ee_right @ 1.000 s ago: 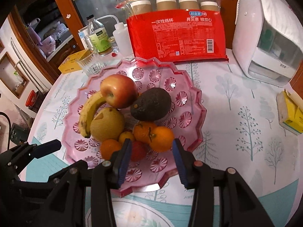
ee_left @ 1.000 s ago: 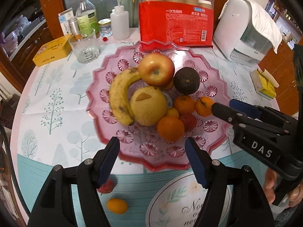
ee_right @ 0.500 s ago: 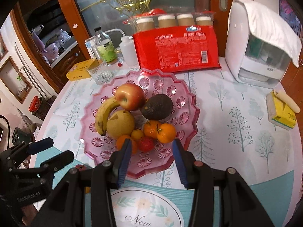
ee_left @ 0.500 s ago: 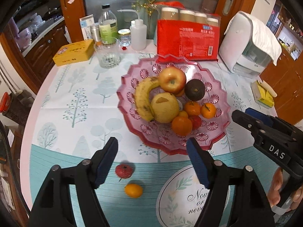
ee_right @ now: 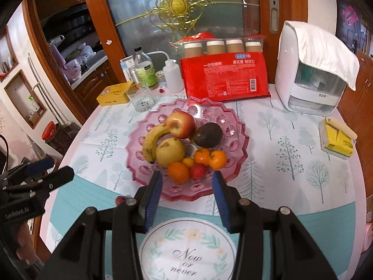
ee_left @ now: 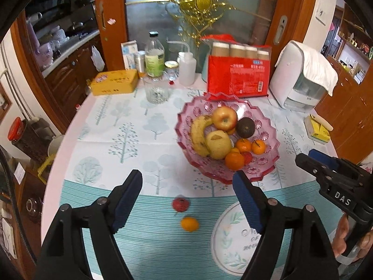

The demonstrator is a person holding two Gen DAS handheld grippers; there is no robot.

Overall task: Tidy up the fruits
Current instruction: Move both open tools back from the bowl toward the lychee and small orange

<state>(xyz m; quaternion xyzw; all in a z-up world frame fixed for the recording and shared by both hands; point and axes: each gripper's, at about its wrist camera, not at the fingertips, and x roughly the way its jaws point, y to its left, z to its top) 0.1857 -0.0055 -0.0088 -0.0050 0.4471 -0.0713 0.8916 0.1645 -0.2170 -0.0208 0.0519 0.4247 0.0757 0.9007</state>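
Left wrist view, left tongs (ee_left: pixel 187 186) opening, empty, above small orange (ee_left: pixel 189 224)

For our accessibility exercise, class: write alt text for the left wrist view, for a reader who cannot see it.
A pink fruit bowl holds a banana, apple, pear, avocado and oranges on a tree-print tablecloth. Nearer, a small red fruit and small orange fruit lie loose between the empty, opening left gripper. The right gripper enters at right.
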